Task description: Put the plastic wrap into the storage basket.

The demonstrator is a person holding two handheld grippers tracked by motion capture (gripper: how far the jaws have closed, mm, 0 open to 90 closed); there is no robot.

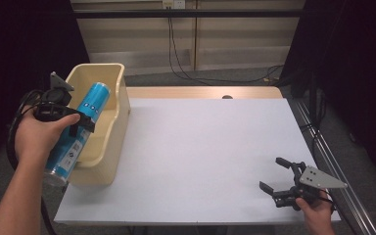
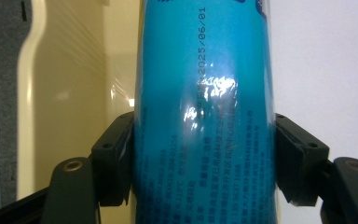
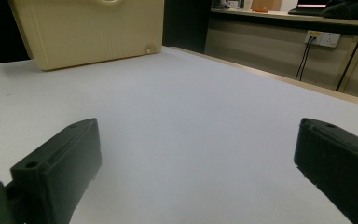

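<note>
My left fingers were clenched on the blue can, one pad on each side of its round body, as the left gripper view showed plainly with the can filling the gap between the two black pads. I held it over the cream bin, tilted: its long axis ran from the capped end, high and reaching in over the bin's hollow, down to the silver base, which hung out past the bin's near wall toward me. My grip sat about midway along the can, so the can lay straight ahead of my left fingers and across them. I judged that the coming move turned on that slant: the base had yet to clear the bin's near rim before the can could go down inside, so the can needed to travel along its own length, deeper over the bin.

My right fingers were spread wide with nothing between them, resting low, well apart from the bin, at the opposite near corner of the worktop. The left hand was clearly the one nearer the bin.

The worktop was a pale, bare sheet on a wooden edge. Beyond the bin stood dark curtains, a light wall panel and trailing cables.
</note>
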